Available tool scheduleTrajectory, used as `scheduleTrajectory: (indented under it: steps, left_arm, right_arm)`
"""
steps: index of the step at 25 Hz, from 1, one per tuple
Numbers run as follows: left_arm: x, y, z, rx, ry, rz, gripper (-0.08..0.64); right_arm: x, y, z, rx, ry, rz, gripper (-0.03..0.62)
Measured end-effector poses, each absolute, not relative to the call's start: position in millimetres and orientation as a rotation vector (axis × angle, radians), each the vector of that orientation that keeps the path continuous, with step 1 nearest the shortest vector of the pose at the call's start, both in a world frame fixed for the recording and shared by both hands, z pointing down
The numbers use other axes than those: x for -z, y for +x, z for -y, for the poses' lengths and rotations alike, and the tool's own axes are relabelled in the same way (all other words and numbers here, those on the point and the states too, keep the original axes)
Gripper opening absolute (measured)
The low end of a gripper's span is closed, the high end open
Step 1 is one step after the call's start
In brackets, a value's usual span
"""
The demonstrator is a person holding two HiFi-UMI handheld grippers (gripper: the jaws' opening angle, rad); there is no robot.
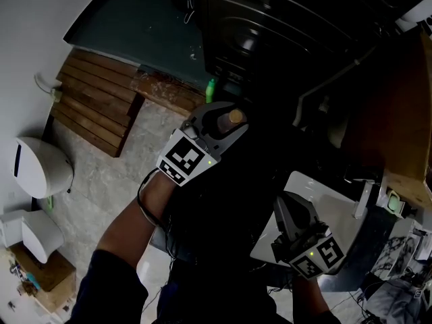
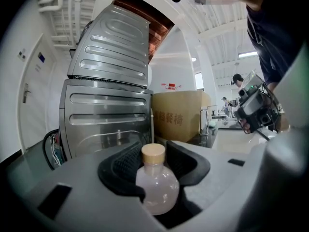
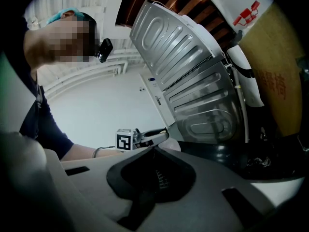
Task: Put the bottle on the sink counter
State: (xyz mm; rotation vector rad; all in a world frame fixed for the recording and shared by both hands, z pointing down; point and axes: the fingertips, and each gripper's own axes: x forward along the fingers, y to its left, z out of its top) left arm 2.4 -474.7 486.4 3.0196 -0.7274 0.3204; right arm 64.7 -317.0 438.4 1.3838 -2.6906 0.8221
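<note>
A small round-bodied clear bottle [image 2: 157, 183] with a tan cap sits between the black pads of my left gripper [image 2: 157, 154], which is shut on it and holds it in the air. In the head view the bottle [image 1: 229, 119] shows in the left gripper [image 1: 223, 113] in front of a dark metal machine. My right gripper [image 1: 291, 211] hangs lower on the right, over the corner of the white sink counter [image 1: 341, 211]. Its jaws are shut with nothing between them [image 3: 154, 170]. The counter [image 2: 234, 140] and its tap [image 2: 205, 116] lie to the right in the left gripper view.
Two stacked steel machines [image 2: 108, 115] stand ahead, with a cardboard box [image 2: 179, 114] beside them. On the floor at left lie a wooden pallet [image 1: 94, 100] and white containers [image 1: 40, 167]. A small green bottle [image 1: 210, 90] stands by the machine's base.
</note>
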Motion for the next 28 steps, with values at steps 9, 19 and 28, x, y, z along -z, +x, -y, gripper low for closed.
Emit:
scheduleTrajectory:
  steps: [9, 19, 28]
  left_arm:
    - [-466.3, -5.4, 464.6, -0.305, 3.008, 0.784, 0.167]
    - [-424.9, -15.3, 438.1, -0.289, 3.014, 0.853, 0.167]
    - [-404.6, -30.2, 394.3, -0.254, 2.929, 0.989, 0.128]
  right_arm:
    - [-418.4, 61.2, 318.5, -0.788, 1.383, 2.736, 0.026]
    - [-382.0, 60.5, 315.7, -0.721, 1.39, 2.804, 0.026]
    - [-348.0, 51.7, 308.4, -0.642, 1.364, 2.867, 0.026]
